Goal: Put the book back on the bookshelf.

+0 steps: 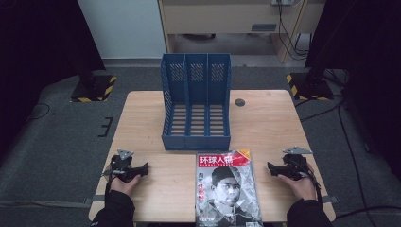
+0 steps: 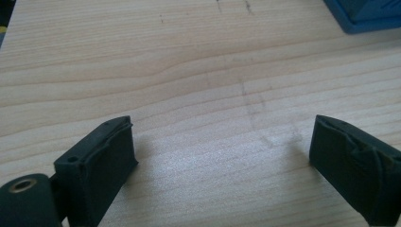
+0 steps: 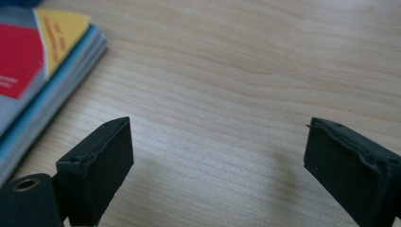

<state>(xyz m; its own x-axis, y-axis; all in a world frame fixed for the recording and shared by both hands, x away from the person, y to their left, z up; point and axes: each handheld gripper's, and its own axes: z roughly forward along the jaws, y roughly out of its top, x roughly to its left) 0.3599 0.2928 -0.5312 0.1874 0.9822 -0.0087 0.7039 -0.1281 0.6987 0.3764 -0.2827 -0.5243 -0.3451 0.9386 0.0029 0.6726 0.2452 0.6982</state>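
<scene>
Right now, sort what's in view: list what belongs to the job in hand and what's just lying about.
Job in hand:
- magazine stack, lying flat between the grippers
- blue three-slot file rack, its slots bare
- left gripper, open
- right gripper, open

Lying about:
- wooden table
- striped stand bases on the floor
- floor cables

- Looks like a lab or recording room.
- Small wooden table [image 1: 142, 118] on grey carpet.
- Black stands with hazard-striped bases [image 1: 93, 89] at both sides.
- Cables [image 1: 350, 137] across floor; dark curtains.
</scene>
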